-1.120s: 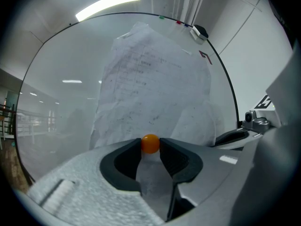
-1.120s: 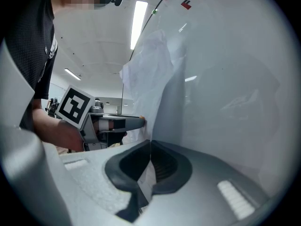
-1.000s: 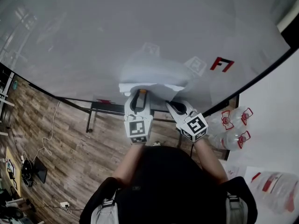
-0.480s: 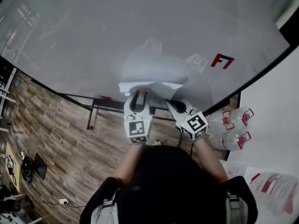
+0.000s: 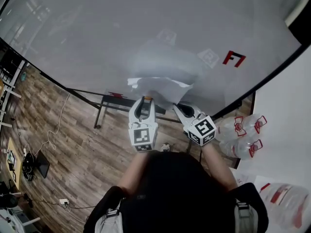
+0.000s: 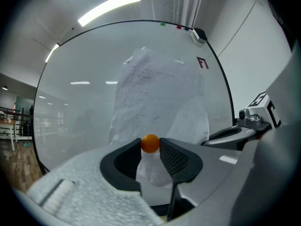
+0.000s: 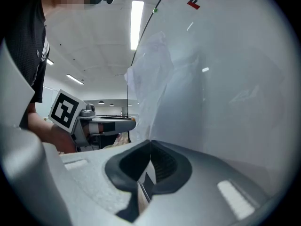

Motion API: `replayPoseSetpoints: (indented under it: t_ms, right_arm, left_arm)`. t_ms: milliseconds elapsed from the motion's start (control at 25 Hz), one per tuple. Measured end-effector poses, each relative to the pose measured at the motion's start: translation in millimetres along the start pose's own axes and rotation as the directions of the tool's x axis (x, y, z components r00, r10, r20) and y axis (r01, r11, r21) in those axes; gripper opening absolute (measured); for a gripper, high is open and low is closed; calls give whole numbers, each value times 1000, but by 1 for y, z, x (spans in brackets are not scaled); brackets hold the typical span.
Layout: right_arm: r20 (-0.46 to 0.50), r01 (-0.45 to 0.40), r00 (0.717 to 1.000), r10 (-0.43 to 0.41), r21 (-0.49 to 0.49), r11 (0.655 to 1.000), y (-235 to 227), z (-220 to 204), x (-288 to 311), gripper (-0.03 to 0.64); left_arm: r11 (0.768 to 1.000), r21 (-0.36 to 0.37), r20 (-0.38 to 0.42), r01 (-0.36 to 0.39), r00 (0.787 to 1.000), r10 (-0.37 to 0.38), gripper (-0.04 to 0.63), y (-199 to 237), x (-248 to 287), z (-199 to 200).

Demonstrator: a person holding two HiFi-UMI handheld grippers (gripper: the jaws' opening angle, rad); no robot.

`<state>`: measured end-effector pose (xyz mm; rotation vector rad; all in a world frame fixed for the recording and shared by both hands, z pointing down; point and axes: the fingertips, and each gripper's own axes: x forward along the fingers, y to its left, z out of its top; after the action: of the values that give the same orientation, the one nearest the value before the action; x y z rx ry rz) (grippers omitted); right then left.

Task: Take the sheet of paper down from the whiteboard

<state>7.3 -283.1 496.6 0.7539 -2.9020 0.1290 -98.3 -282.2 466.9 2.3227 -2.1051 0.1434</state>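
The white sheet of paper [image 5: 163, 87] hangs in front of the whiteboard [image 5: 97, 38], its lower edge curled away from the board. My left gripper [image 5: 145, 101] is shut on a small round orange magnet [image 6: 150, 143], and the paper [image 6: 155, 93] lies behind and below that magnet. My right gripper [image 5: 179, 108] is shut on the sheet's lower right edge. In the right gripper view the paper [image 7: 151, 74] rises from the closed jaws of the right gripper [image 7: 149, 147] along the board. The left gripper [image 7: 110, 124] shows there at the left.
A red F-shaped mark [image 5: 234, 58] sits on the board to the right. Markers [image 6: 178, 26] and an eraser [image 6: 199, 34] line its top edge. Large water bottles [image 5: 243, 135] stand on the floor at right. The board's stand [image 5: 99, 114] and cables [image 5: 48, 140] are at left.
Both grippers have drawn back from the board, toward the person. The paper's lower part has come farther off the board with them and shows more of its face.
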Motion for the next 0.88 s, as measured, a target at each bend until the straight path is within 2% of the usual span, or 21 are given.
replayPoseSetpoints:
  t_ms: [280,600,880]
  right_arm:
    - [-28,-43,999,43,1,999,23,-10,-6,5]
    - [-91,-105,991,101,-31,994,49,-33,-22,5]
    - [-96,-130,987,128,-10,992,67,-52,-41,4]
  left_arm:
    - [997,0,-33,-77,996,77,134,9,-46,-6]
    - [986,8,-85,-165,983,165,135,13,-104,-21]
    - [986,16,-137,-169,976,169,135,-4,-140,-39]
